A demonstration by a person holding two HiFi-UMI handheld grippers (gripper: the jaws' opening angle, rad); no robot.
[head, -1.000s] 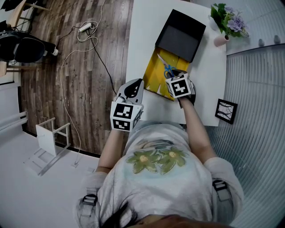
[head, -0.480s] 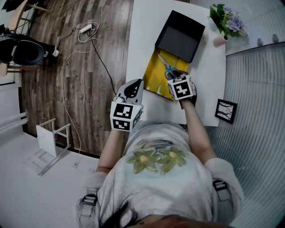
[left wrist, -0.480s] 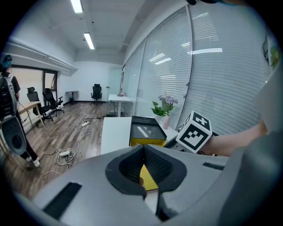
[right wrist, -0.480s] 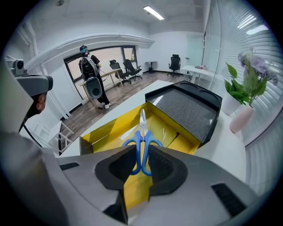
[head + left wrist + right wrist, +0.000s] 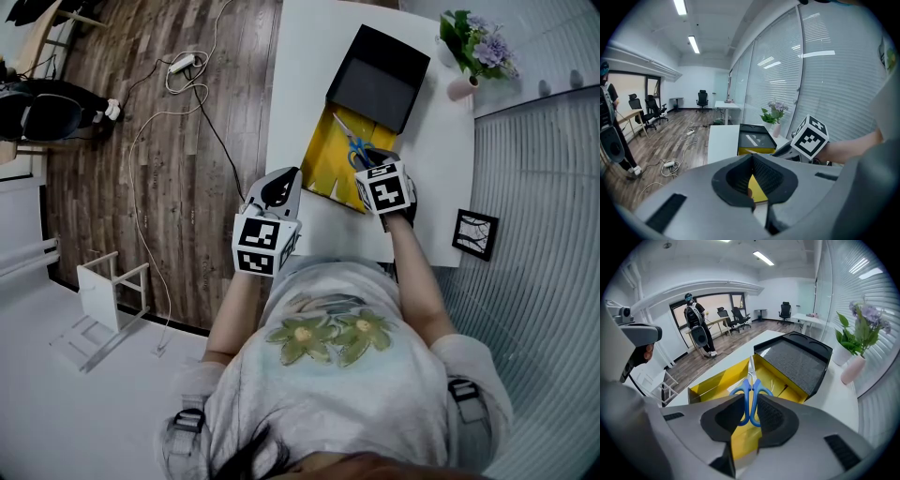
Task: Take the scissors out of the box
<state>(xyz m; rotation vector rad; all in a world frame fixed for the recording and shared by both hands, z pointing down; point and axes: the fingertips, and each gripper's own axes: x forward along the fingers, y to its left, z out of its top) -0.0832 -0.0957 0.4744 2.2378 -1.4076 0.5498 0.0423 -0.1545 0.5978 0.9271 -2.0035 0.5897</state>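
Note:
Scissors (image 5: 751, 394) with blue handles and silver blades sit between the jaws of my right gripper (image 5: 750, 412), which is shut on the handles; the blades point away over the yellow box (image 5: 717, 380). In the head view the scissors (image 5: 352, 143) show above the open yellow box (image 5: 328, 164), just ahead of my right gripper (image 5: 368, 159). The box's black lid (image 5: 379, 78) stands folded back behind it. My left gripper (image 5: 280, 185) hovers at the table's left front edge, apart from the box, its jaws shut with nothing between them (image 5: 752, 177).
A white table (image 5: 305, 56) carries a pink vase of flowers (image 5: 476, 49) at the far right corner and a small black picture frame (image 5: 475, 233) at the right edge. Cables (image 5: 178, 84) and a white stool (image 5: 111, 291) lie on the wooden floor to the left.
My right gripper has shifted slightly to the right and nearer to me, with the scissors' handles in its jaws. The left gripper has not moved.

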